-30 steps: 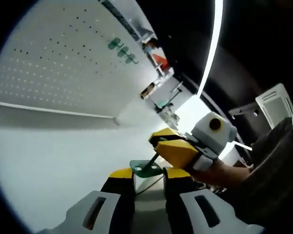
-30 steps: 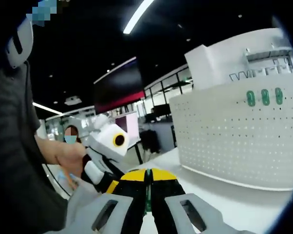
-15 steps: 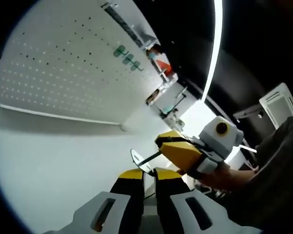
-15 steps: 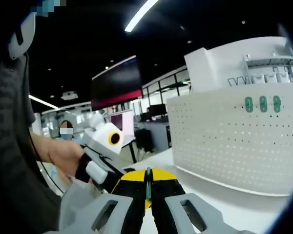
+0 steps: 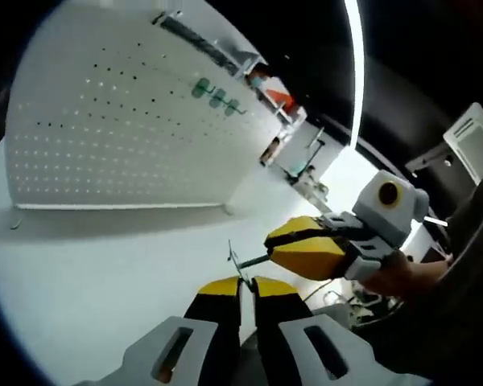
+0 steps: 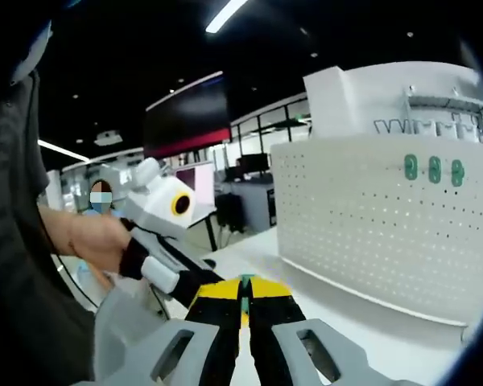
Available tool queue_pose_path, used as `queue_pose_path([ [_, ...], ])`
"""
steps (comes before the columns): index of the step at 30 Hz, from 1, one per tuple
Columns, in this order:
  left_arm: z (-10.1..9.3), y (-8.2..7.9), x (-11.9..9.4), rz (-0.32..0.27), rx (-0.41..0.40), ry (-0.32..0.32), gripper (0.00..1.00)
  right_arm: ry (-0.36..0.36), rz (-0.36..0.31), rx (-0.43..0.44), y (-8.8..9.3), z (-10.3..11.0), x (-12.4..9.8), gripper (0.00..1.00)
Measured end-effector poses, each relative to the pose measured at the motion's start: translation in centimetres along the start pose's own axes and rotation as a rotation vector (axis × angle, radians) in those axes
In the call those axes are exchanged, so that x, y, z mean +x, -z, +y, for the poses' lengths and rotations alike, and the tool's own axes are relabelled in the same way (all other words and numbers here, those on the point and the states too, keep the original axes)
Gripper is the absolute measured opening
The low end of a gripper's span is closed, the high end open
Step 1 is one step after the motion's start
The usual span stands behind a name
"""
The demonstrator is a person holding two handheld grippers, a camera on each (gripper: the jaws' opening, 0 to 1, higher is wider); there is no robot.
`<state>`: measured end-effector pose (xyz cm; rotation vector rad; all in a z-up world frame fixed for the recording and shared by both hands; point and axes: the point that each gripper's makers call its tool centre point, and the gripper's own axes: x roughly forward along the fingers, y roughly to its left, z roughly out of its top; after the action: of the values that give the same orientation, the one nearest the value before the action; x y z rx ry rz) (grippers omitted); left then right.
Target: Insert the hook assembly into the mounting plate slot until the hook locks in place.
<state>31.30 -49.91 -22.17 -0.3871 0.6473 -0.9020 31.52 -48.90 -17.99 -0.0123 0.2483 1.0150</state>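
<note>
Pinching a thin green plate (image 6: 244, 299), both yellow-tipped hand-held grippers (image 5: 242, 287) (image 6: 243, 291) clench before perforated white pegboard (image 5: 121, 129).

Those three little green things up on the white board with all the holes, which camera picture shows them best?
The right gripper view. There the three green pieces sit upright, side by side and nearly face-on on the white pegboard. In the left gripper view the same green pieces look smaller and slanted, because the pegboard appears tilted.

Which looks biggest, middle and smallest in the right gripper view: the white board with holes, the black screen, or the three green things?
1. White board with holes
2. Black screen, though it is farther away
3. Three green things
</note>
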Motion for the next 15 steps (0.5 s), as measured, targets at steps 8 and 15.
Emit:
queue_pose_path([
  [8,0.52,-0.44,-0.26,0.0,0.028,-0.063,0.03,0.013,0.024,0.015,0.25,0.04,0.06,0.0],
  [15,0.81,-0.85,-0.47,0.009,0.116,-0.124,0.02,0.026,0.035,0.042,0.33,-0.06,0.14,0.01],
])
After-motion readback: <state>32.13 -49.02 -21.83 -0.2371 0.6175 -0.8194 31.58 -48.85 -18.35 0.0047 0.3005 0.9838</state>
